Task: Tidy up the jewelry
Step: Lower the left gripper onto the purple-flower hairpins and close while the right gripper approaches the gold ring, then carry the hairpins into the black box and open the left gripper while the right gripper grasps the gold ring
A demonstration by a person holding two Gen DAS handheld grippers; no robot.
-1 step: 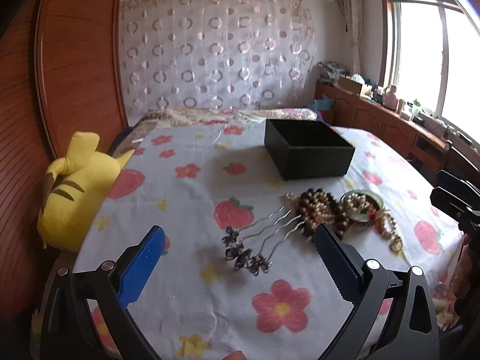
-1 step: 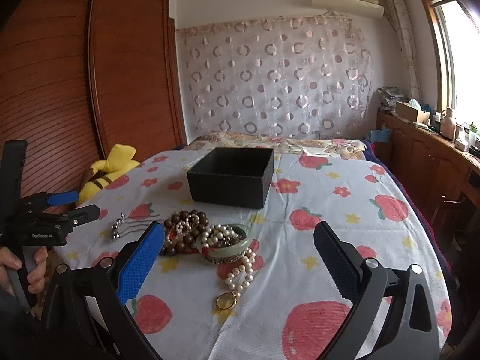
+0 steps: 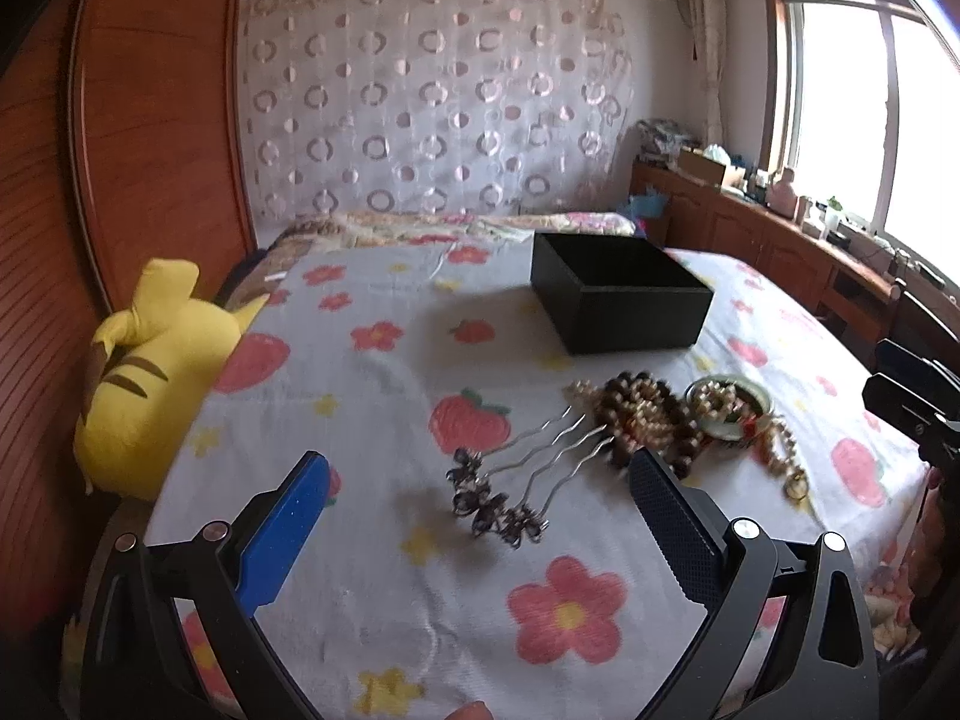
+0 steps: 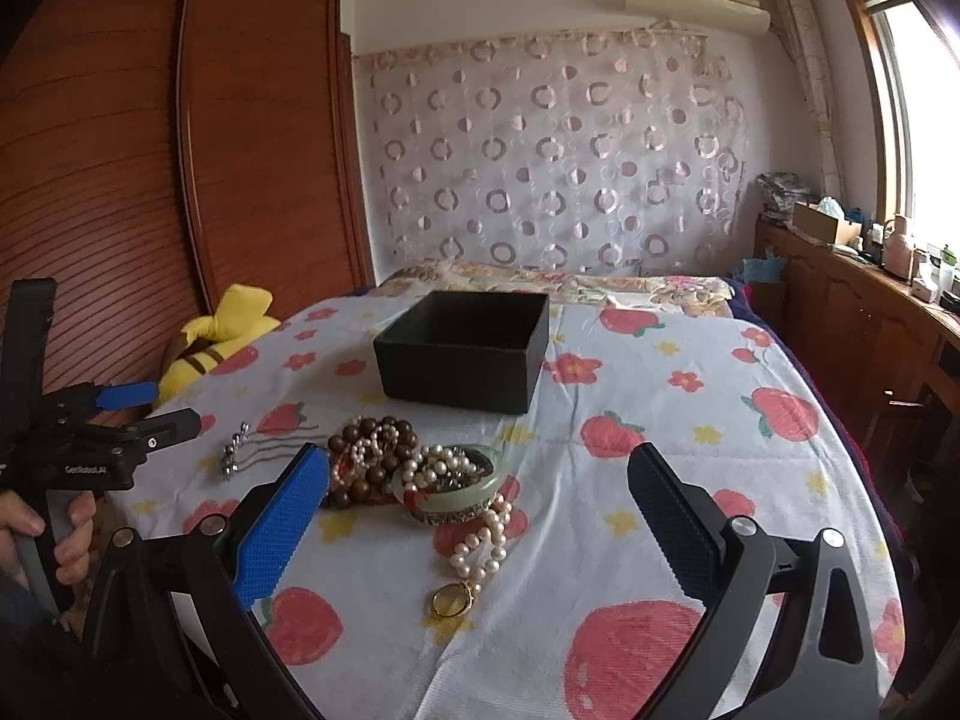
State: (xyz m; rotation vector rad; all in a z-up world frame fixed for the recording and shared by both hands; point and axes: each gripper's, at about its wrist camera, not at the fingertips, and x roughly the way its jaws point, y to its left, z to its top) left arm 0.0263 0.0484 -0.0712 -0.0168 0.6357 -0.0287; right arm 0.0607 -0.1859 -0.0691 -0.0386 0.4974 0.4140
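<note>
The left gripper (image 3: 477, 519) is spread wide and holds nothing; between and just ahead of its blue-padded fingers lie the wavy metal hairpins (image 3: 516, 480) with dark clustered heads, flat on the flower-and-strawberry printed bedspread (image 3: 372, 372). Ahead to its right sits a heap of round brown wooden beads (image 3: 651, 414) tangled with small pale ones. The right gripper (image 4: 477, 516) is likewise released and empty. Just ahead of it, toward its left finger, a smooth green bangle (image 4: 456, 489) encircles glossy pearls (image 4: 480, 546), whose strand trails toward the gripper to a gold ring pendant (image 4: 453, 600). Farther ahead stands the matte black rectangular box (image 4: 465, 354), open-topped. A soft yellow plush toy (image 3: 141, 378) lies far left of the left gripper, at the bed's edge.
</note>
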